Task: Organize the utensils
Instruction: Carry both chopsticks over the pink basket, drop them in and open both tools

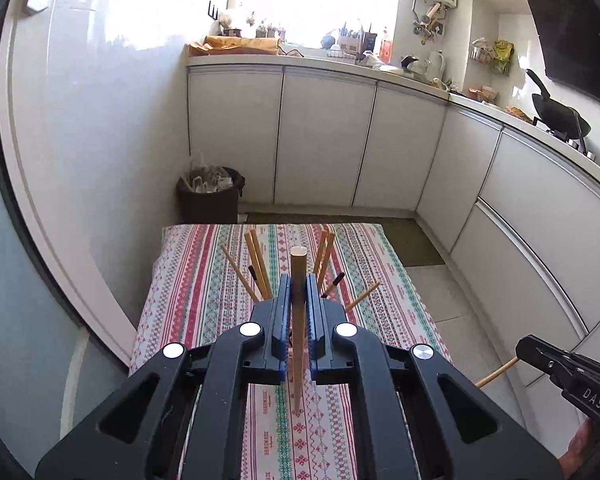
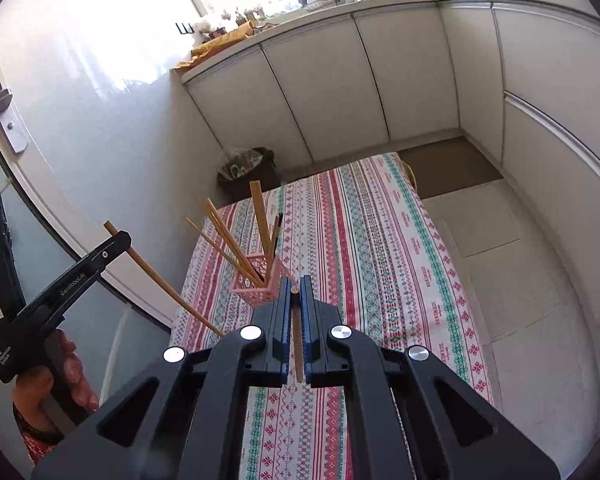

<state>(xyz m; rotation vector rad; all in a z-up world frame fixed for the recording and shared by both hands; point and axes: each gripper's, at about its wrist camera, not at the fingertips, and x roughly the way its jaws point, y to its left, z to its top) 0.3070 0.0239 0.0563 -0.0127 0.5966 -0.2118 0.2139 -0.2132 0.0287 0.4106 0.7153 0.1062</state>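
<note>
My left gripper (image 1: 299, 280) is shut on a wooden chopstick (image 1: 299, 344) that stands nearly upright between its blue pads, above the striped tablecloth (image 1: 204, 280). Several more chopsticks (image 1: 256, 264) fan out behind its fingers; their holder is hidden in this view. In the right wrist view a pink lattice basket (image 2: 256, 280) holds those chopsticks (image 2: 260, 220) on the tablecloth (image 2: 360, 240). Just right of the basket, my right gripper (image 2: 296, 282) is shut on a thin chopstick (image 2: 298, 344). The left gripper (image 2: 118, 240) shows at the left with its slanted chopstick (image 2: 156, 276), held by a hand (image 2: 72, 372).
A dark waste bin (image 1: 210, 196) full of bags stands beyond the table's far edge, against white cabinets (image 1: 320, 140). A white door (image 2: 60, 120) with a handle runs along the table's left side. Tiled floor (image 2: 520, 280) lies to the right. The right gripper (image 1: 518, 354) shows low right.
</note>
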